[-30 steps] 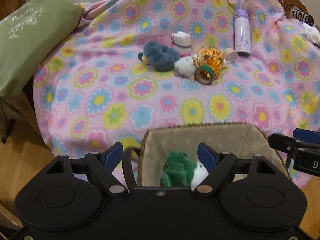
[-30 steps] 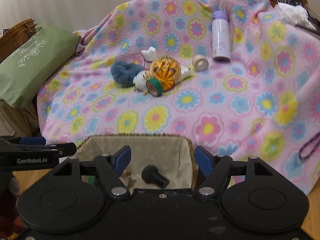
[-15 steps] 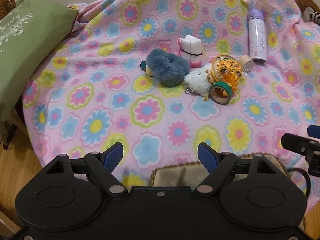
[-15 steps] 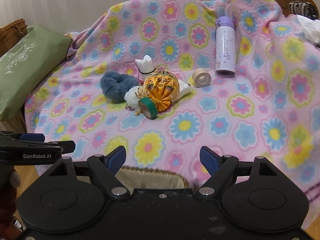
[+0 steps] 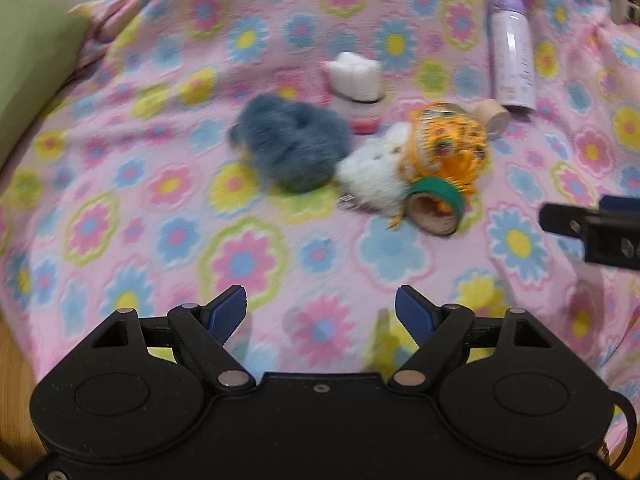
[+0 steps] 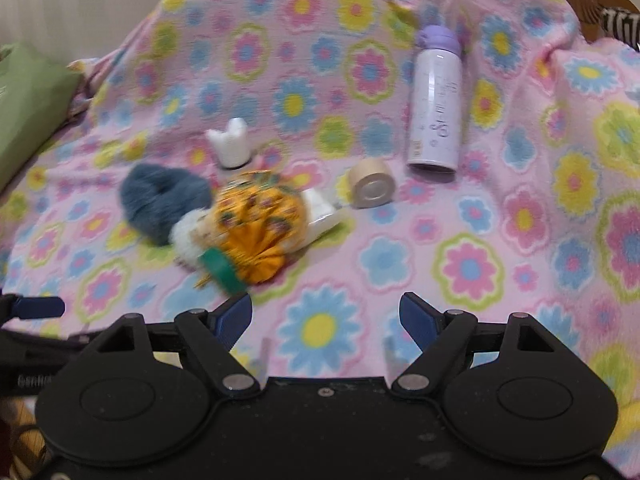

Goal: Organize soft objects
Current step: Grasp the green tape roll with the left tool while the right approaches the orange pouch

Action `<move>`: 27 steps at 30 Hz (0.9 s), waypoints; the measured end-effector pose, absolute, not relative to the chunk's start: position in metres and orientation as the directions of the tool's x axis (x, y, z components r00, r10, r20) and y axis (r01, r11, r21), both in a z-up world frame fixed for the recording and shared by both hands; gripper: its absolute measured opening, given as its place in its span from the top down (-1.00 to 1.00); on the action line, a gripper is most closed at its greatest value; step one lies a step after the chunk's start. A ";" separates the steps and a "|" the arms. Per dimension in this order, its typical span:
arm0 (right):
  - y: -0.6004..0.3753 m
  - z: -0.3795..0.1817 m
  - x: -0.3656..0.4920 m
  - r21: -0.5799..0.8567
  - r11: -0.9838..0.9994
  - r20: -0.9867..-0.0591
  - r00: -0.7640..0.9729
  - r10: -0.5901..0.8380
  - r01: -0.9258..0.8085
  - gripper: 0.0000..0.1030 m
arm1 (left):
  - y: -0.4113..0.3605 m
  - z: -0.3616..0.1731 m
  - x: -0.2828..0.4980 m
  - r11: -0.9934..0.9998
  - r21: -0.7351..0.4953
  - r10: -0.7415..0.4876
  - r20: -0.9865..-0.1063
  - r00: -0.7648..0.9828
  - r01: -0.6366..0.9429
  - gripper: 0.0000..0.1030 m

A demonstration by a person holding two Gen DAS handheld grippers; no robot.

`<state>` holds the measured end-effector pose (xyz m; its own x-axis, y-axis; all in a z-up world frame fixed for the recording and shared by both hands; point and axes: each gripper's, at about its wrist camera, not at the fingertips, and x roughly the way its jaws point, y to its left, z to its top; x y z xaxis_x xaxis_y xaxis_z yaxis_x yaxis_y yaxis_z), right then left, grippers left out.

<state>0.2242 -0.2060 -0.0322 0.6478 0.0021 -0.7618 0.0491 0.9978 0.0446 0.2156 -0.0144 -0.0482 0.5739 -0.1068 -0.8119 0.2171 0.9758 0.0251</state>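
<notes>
Both wrist views look down on the flowered pink blanket (image 5: 168, 216); both are motion-blurred, so small details are soft.

Left gripper (image 5: 321, 312): jaws spread wide, nothing between the blue pads, blanket visible through the gap. Right gripper (image 6: 326, 316): same, jaws wide apart and holding nothing. In the left view I see the right gripper's tip at the right edge, above the blanket.

Soft items sit in one cluster mid-blanket, ahead of both grippers and apart from them:
- blue-grey fluffy piece (image 5: 292, 144), left end of the cluster
- small white fuzzy toy (image 5: 374, 178), touching the blue piece on one side and the orange pouch on the other
- orange patterned pouch (image 5: 446, 148), gathered into a ball
- green tape roll (image 5: 436, 208), leaning against the near side of the pouch and the white toy

Behind the cluster: a white and pink folded item (image 5: 358, 88) stands just beyond the blue piece. A beige tape roll (image 6: 371, 182) lies just right of the pouch. A lavender bottle (image 6: 436, 100) lies on the blanket past the beige roll. From the right view a white object (image 6: 324, 214) sticks out from behind the pouch; I cannot tell what it is.

Green cushion (image 6: 28, 112) at the left edge, beside the blanket.
</notes>
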 end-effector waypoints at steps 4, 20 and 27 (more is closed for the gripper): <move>-0.222 -0.044 0.237 0.050 0.994 -0.775 0.632 -0.021 0.094 -0.57 | -0.037 -0.054 0.232 0.958 0.013 -0.156 -0.814 0.560 0.286 -0.51; -0.247 -0.072 0.242 0.113 0.979 -0.803 0.596 -0.011 0.169 -0.55 | -0.073 -0.059 0.279 0.957 -0.065 -0.213 -0.820 0.532 0.283 -0.51; -0.247 -0.070 0.238 0.126 0.978 -0.797 0.604 0.001 0.165 -0.55 | -0.035 -0.058 0.273 0.975 -0.107 -0.196 -0.827 0.527 0.195 -0.64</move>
<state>0.2377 -0.2465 -0.0701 0.6044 0.0007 -0.7967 0.1646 0.9783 0.1257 0.2734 -0.0354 -0.0585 0.5268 -0.1960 -0.8271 0.1950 0.9750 -0.1068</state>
